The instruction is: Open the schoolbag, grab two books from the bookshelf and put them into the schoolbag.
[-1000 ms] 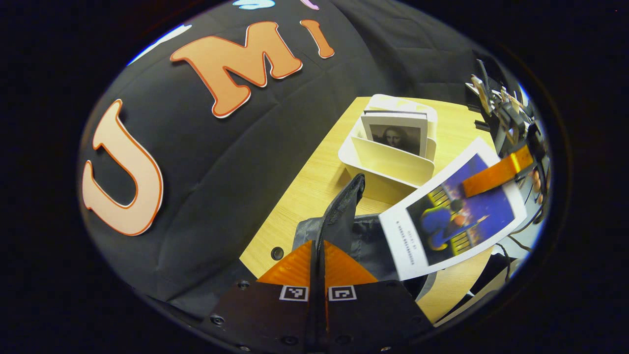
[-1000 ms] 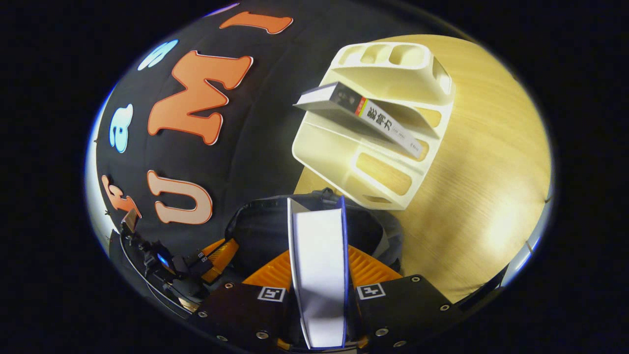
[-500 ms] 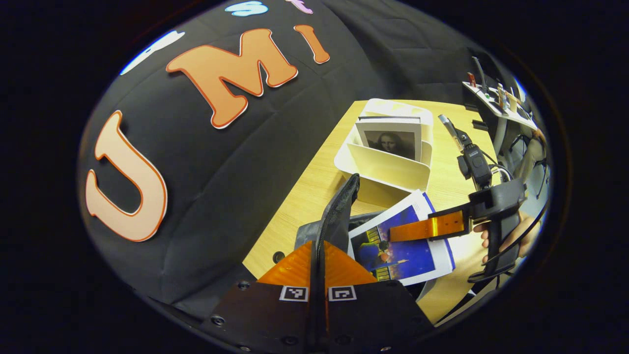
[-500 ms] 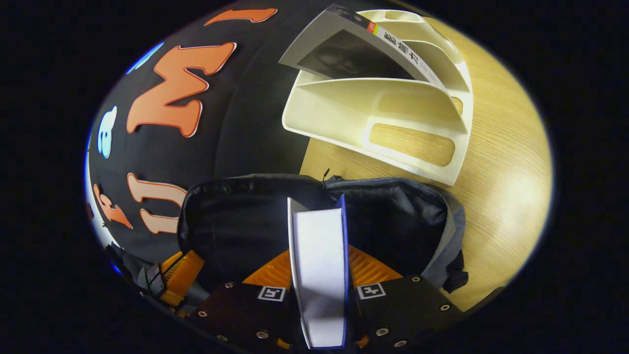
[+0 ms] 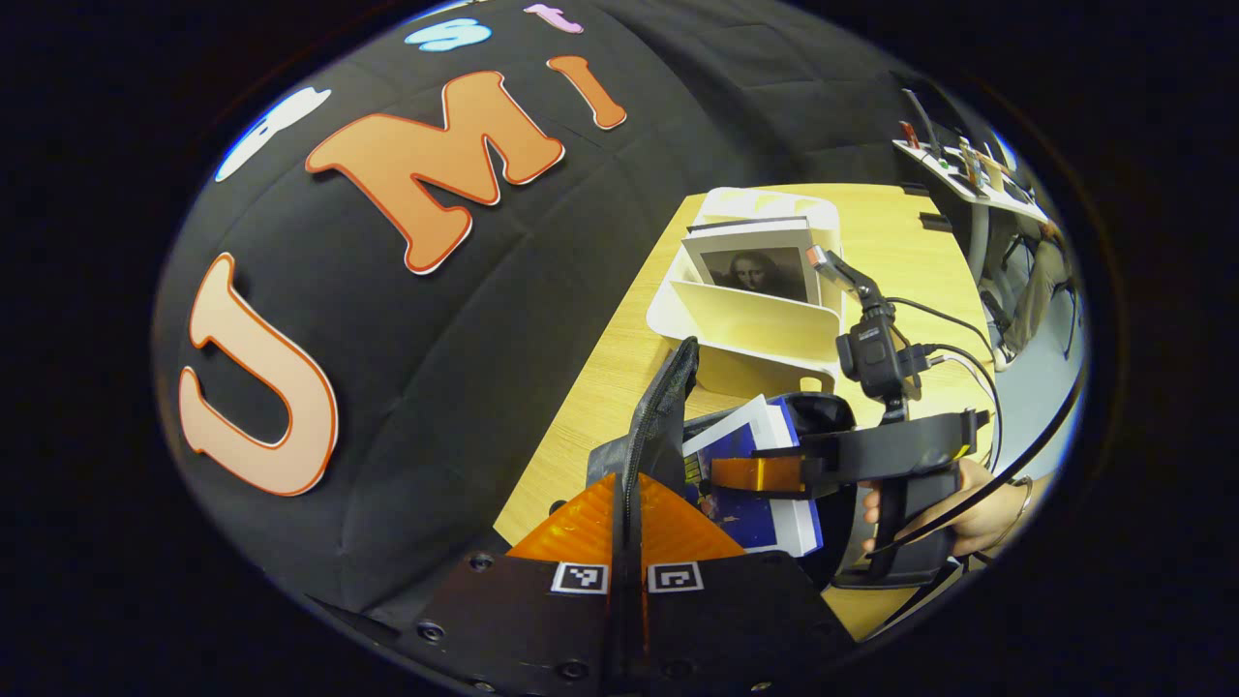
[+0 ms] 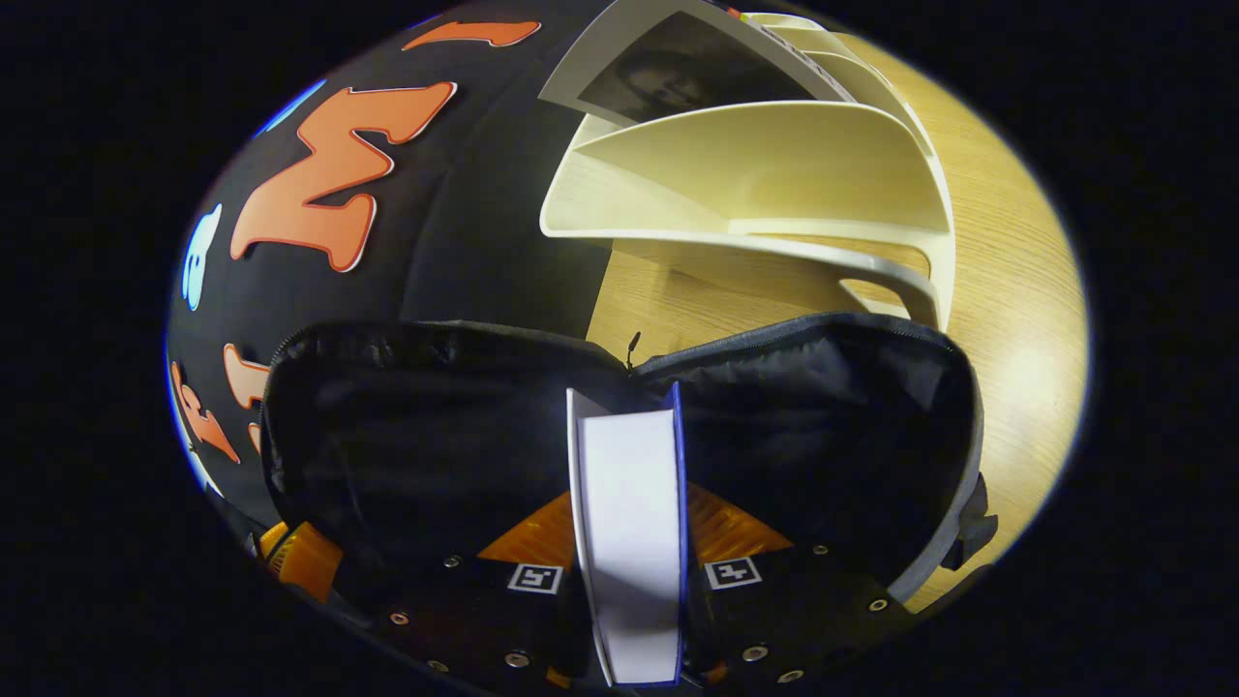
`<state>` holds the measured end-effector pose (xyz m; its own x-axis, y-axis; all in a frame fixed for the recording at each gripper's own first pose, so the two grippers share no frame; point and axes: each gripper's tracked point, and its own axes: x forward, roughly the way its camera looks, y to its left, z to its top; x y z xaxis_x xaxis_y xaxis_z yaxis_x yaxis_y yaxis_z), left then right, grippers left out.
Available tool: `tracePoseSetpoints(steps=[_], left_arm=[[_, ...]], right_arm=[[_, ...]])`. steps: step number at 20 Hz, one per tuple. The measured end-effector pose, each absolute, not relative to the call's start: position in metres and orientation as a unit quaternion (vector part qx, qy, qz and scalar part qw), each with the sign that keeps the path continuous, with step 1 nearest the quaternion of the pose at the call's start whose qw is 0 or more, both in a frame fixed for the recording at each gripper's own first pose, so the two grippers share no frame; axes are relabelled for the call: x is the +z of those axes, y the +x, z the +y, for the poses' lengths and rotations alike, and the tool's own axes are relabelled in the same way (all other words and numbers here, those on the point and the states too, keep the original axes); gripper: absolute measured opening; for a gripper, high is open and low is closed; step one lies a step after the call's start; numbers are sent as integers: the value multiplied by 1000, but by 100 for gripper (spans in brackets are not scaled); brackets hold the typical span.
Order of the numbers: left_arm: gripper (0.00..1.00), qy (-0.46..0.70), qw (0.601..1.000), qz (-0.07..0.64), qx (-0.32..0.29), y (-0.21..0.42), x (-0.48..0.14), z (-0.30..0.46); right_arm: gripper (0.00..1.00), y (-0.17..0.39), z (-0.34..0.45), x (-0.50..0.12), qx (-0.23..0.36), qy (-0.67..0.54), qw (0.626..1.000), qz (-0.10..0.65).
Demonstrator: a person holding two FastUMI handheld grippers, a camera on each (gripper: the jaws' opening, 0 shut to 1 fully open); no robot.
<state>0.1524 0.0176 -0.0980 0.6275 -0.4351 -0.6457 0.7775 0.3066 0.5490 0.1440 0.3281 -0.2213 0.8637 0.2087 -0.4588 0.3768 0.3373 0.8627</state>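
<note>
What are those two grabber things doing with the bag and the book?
A person is packing a schoolbag using a gripper in each hand. The left gripper is shut on the bag's opened flap, holding the bag open. The right gripper is shut on a blue-covered book and has it partway down into the bag's mouth. One more book, with a portrait cover, stands in the cream bookshelf on the wooden table behind the bag.

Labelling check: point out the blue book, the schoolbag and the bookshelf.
blue book (image 5: 750,508), left gripper view, on its blue cover.
schoolbag (image 6: 823,407), right gripper view, on its dark inner lining.
bookshelf (image 6: 774,160), right gripper view, on a cream divider.
</note>
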Motion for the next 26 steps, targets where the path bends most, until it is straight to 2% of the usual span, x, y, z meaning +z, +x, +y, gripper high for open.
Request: tracePoseSetpoints(steps=[1, 6, 8, 9, 10, 11, 13, 17, 26], left_arm=[[1, 451, 784, 191, -383, 154, -99, 20], [1, 445, 786, 204, -377, 161, -107, 30], [1, 440, 786, 211, -379, 162, -111, 33], [1, 436, 787, 215, -381, 163, -114, 34], [1, 430, 788, 219, -382, 164, -116, 34], [1, 426, 789, 222, -384, 165, -117, 35], [1, 416, 791, 228, -387, 165, -119, 35], [1, 396, 793, 237, -397, 160, -124, 37], [1, 382, 795, 244, -403, 151, -135, 37]], right_arm=[[39, 147, 330, -224, -58, 571, 778, 255], [42, 149, 332, -239, -77, 564, 771, 285], [53, 142, 336, -244, -82, 560, 767, 304], [67, 138, 336, -244, -80, 558, 765, 311], [74, 136, 337, -244, -77, 556, 764, 318], [85, 131, 339, -245, -76, 553, 763, 327], [95, 120, 335, -246, -77, 543, 763, 343], [98, 91, 325, -247, -69, 520, 763, 377], [98, 38, 242, -228, -111, 474, 791, 371]])
